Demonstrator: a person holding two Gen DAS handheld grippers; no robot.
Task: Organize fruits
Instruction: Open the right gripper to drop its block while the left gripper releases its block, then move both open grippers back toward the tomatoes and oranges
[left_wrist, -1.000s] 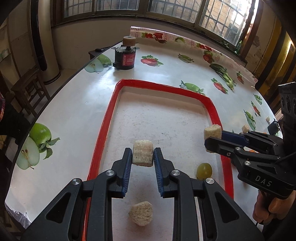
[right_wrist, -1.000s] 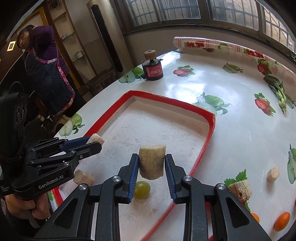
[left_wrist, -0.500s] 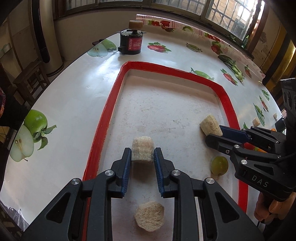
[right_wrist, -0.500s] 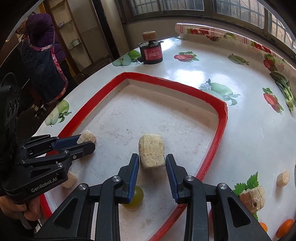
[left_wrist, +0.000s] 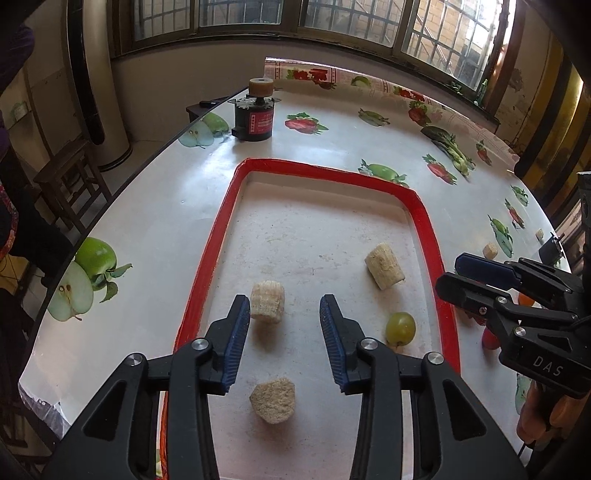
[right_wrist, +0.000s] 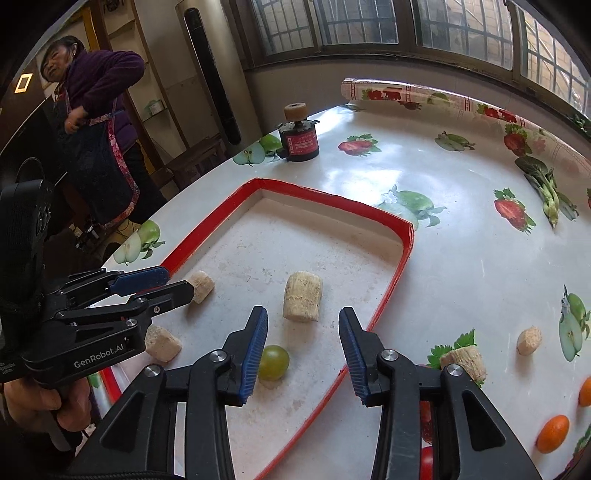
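Note:
A red-rimmed tray (left_wrist: 218, 236) lies on the fruit-print table. My left gripper (left_wrist: 284, 306) hovers over it with its jaws opening. A pale ribbed chunk (left_wrist: 267, 301) lies on the tray floor just ahead of the left finger, free of both pads. My right gripper (right_wrist: 303, 321) is likewise opening above a larger pale chunk (right_wrist: 302, 301) that rests loose on the tray. A green grape (right_wrist: 273, 362) sits by its left finger. A third pale chunk (left_wrist: 272, 399) lies near the tray's front.
Outside the tray to the right lie two pale pieces (right_wrist: 528, 339), (right_wrist: 463, 360) and small oranges (right_wrist: 552, 432). A black cylinder with a cork top (left_wrist: 255, 118) stands at the table's far end. A person (right_wrist: 96, 129) stands beyond the left edge by a wooden stool (left_wrist: 70, 181).
Both grippers lowered their chunks onto the tray floor, then spread their jaws and let go. Each chunk now lies loose on the tray.

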